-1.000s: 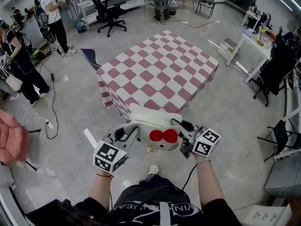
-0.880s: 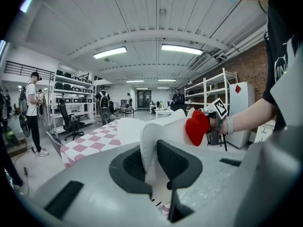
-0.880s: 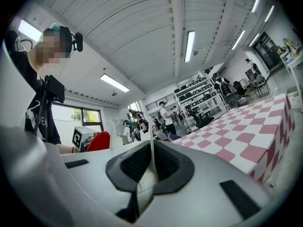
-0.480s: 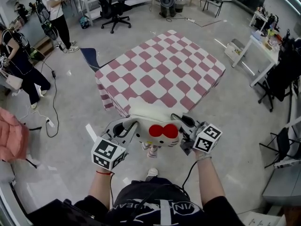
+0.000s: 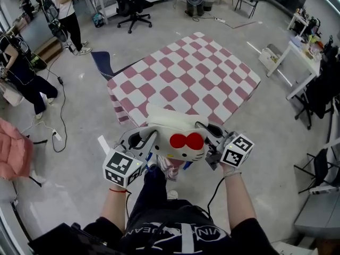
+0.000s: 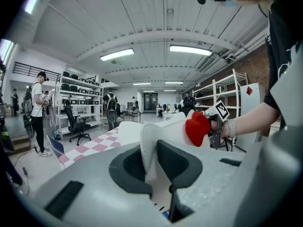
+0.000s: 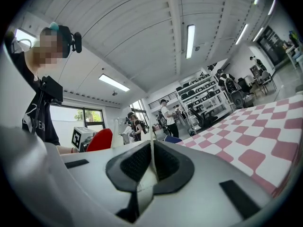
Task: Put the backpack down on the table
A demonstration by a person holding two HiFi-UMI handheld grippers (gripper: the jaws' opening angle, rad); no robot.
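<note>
We hold a soft white backpack (image 5: 170, 124) with a round, puffy red bow (image 5: 187, 141) on it. Our left gripper (image 5: 144, 141) is at its 9 o'clock side, jaws pinched tight on a thick white fold of the bag. Our right gripper (image 5: 211, 135) is at 3 o'clock, jaws squeezed on a thin white edge. The backpack hangs in the air between them, by the 6 o'clock edge of the table (image 5: 212, 73), which wears a smooth pink-and-white checked cloth.

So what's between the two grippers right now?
The white backpack, clamped on either side by the left gripper and the right gripper; the head view shows it.
</note>
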